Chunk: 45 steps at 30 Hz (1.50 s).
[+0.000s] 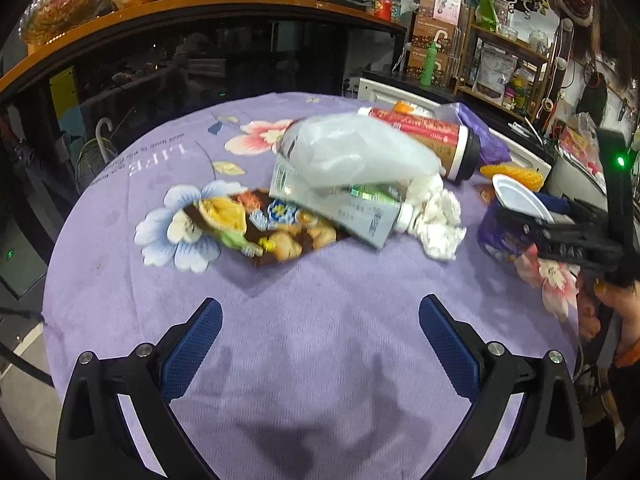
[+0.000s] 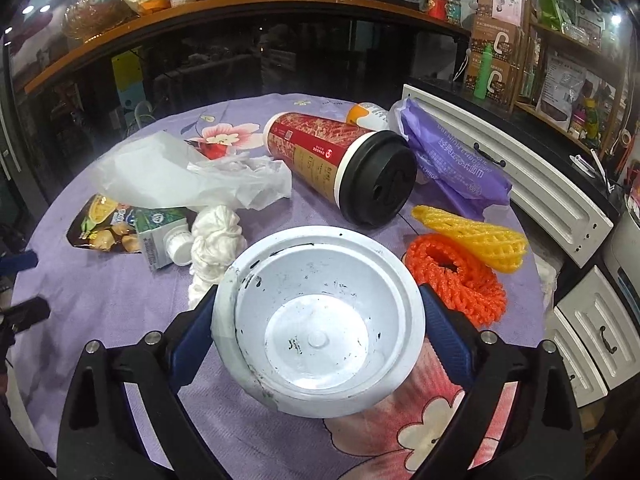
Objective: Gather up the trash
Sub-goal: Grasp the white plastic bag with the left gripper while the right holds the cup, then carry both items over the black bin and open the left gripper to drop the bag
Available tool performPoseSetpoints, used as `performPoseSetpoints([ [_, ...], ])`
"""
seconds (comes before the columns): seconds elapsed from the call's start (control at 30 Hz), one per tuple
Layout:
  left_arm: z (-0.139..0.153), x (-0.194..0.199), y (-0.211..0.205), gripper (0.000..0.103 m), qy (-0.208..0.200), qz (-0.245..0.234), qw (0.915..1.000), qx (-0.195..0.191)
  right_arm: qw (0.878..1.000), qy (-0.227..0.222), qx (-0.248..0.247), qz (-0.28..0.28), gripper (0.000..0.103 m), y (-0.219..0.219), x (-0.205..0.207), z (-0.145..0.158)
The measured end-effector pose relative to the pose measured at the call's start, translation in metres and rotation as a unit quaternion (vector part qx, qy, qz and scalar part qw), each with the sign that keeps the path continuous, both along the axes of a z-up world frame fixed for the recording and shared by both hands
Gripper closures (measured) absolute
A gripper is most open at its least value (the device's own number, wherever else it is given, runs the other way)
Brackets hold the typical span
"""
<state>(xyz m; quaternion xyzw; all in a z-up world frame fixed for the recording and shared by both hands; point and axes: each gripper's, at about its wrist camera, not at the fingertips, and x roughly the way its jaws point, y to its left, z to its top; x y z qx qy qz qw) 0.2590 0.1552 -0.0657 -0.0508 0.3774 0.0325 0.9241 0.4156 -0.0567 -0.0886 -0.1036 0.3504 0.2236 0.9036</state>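
Between the blue pads of the right gripper (image 2: 318,334) sits a white plastic bowl (image 2: 318,328), its rim touching both pads, so the widely spread jaws appear to pinch it across its full width, likely to serve as the container for the trash. Its mouth tilts up and toward the camera; being round, it has no long axis. Just beyond, a red paper cup (image 2: 320,160) lies on its side, black lid nearest the bowl, long axis running away to the left. Crumpled tissue (image 2: 216,244), orange foam netting (image 2: 456,276) and a milk carton (image 2: 160,236) litter the purple tablecloth (image 2: 120,320). The left gripper (image 1: 320,344) hovers spread and empty.
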Motion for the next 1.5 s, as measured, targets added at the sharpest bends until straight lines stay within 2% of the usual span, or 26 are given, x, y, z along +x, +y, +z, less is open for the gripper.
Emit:
performPoseSetpoints([
  [0.13,0.017,0.026,-0.003,0.006,-0.024,-0.011,0.9996,-0.012,1.000,-0.014,0.001,0.009,0.010,-0.006,-0.016,0.008],
  [0.27,0.024,0.056,-0.004,0.006,-0.026,-0.014,0.9993,-0.021,1.000,-0.021,-0.001,0.016,0.010,-0.013,-0.031,0.009],
  [0.4,0.025,0.078,-0.001,0.006,-0.029,-0.008,0.9994,-0.014,0.999,-0.028,0.000,0.022,0.010,-0.020,-0.047,0.011],
  [0.47,0.023,0.087,0.003,0.009,-0.028,-0.006,0.9994,-0.018,0.999,-0.027,0.003,0.025,0.010,-0.023,-0.052,0.012],
  [0.57,0.019,0.098,0.005,0.026,-0.022,-0.009,0.9994,-0.025,0.999,-0.031,0.005,0.030,0.010,-0.025,-0.059,0.014],
  [0.63,0.016,0.100,0.006,0.047,-0.018,-0.012,0.9992,-0.034,0.999,-0.032,0.007,0.032,0.010,-0.026,-0.062,0.016],
  [0.67,0.015,0.100,0.005,0.053,-0.018,-0.013,0.9991,-0.036,0.999,-0.032,0.009,0.032,0.010,-0.026,-0.063,0.016],
  [0.73,0.013,0.100,0.006,0.080,-0.021,-0.016,0.9989,-0.039,0.999,-0.033,0.012,0.031,0.010,-0.028,-0.064,0.017],
  [0.83,0.013,0.095,0.004,0.095,-0.030,-0.017,0.9989,-0.031,0.999,-0.032,0.018,0.028,0.010,-0.030,-0.063,0.017],
  [0.87,0.014,0.094,0.004,0.097,-0.033,-0.017,0.9989,-0.030,0.999,-0.031,0.021,0.026,0.010,-0.032,-0.063,0.016],
  [1.0,0.020,0.084,-0.001,0.100,-0.050,-0.020,0.9983,-0.024,0.999,-0.030,0.031,0.021,0.010,-0.037,-0.062,0.016],
  [1.17,0.046,0.053,-0.011,0.100,-0.100,-0.029,0.9944,-0.017,0.998,-0.040,0.041,0.016,0.010,-0.046,-0.066,0.020],
  [1.37,0.079,0.018,-0.032,0.100,-0.153,-0.052,0.9865,-0.030,0.997,-0.053,0.053,0.008,0.010,-0.063,-0.073,0.028],
  [1.5,0.099,0.003,-0.063,0.100,-0.183,-0.090,0.9784,-0.034,0.996,-0.064,0.061,-0.004,0.010,-0.084,-0.082,0.036],
])
